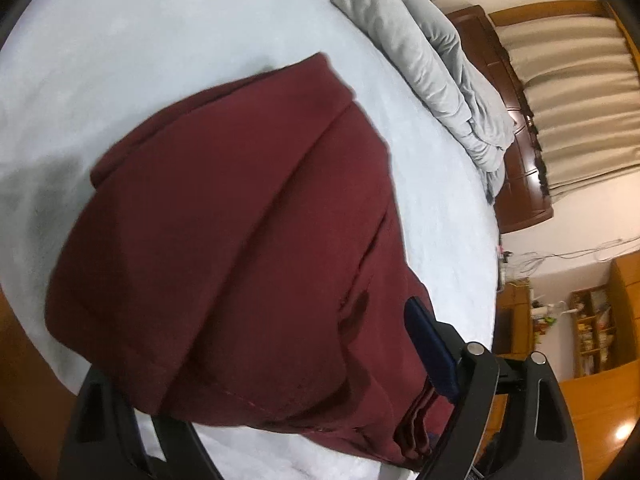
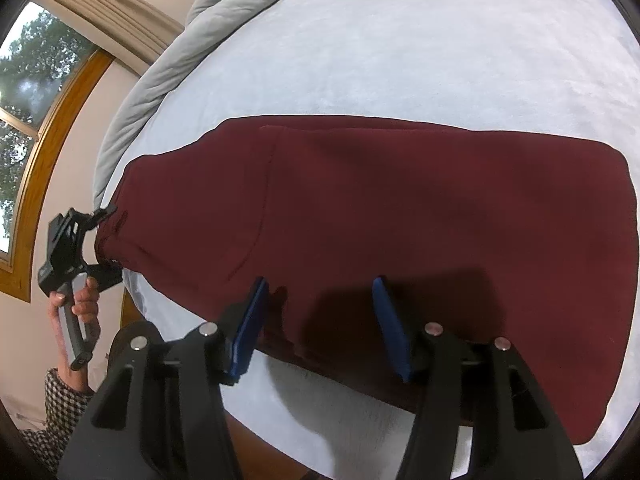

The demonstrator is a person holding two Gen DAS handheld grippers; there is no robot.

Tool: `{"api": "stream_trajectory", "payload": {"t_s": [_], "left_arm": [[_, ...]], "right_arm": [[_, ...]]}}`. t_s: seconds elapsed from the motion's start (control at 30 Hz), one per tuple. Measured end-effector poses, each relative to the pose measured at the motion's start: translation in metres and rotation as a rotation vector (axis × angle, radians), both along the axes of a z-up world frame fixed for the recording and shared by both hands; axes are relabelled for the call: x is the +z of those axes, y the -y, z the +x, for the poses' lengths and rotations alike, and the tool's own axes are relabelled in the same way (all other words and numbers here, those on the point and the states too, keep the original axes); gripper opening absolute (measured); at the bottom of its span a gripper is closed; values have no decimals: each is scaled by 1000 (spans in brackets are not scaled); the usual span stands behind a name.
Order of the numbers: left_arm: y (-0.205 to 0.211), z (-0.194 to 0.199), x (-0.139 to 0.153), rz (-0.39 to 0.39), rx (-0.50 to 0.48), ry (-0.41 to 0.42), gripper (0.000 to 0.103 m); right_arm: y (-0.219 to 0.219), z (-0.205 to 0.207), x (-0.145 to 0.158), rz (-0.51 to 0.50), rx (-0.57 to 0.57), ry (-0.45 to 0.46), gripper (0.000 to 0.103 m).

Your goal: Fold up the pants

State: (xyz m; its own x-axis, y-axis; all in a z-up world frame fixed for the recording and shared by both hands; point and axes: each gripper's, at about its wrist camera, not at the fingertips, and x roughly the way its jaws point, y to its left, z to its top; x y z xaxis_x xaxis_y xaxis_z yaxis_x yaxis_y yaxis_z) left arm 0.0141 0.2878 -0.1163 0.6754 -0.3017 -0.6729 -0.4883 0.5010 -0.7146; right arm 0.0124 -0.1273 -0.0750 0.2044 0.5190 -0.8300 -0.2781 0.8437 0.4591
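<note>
- We see the maroon pants (image 2: 400,216) lying folded flat on the bed (image 2: 400,40).
- Left tool (image 2: 105,240): jaws apart around the pants' end.
- Right tool (image 2: 320,300): jaws apart above the near edge.

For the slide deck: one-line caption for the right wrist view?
Right gripper fingers open above maroon pants on the bed; left gripper at the pants' far end.

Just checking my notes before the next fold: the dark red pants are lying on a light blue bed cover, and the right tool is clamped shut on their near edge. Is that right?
Not quite. The right tool is open, not clamped: the right wrist view shows its blue pads spread apart over the near edge. The dark red pants do lie on the light blue bed cover.
</note>
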Motion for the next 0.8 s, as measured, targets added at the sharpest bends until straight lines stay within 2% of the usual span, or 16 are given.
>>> {"api": "stream_trajectory", "payload": {"t_s": [0.07,0.23,0.37,0.5,0.6,0.73,0.8], "left_arm": [[8,3,13,86,-15,-3,40],[1,2,5,63,21,-33,32],[3,-5,7,62,48,-18,28],[10,-5,20,89,35,42,24],[17,-1,34,106,21,102,23],[37,6,61,179,-48,195,23],[54,14,79,248,-96,231,23]], "right_arm": [[0,-1,0,6,-1,2,55],[5,-2,-2,27,-3,4,55],[9,-3,-2,46,-3,-1,55],[15,-4,5,52,-4,7,55],[26,-8,19,39,-13,59,56],[47,-12,33,49,-45,91,57],[57,-15,38,48,-57,106,57]]}}
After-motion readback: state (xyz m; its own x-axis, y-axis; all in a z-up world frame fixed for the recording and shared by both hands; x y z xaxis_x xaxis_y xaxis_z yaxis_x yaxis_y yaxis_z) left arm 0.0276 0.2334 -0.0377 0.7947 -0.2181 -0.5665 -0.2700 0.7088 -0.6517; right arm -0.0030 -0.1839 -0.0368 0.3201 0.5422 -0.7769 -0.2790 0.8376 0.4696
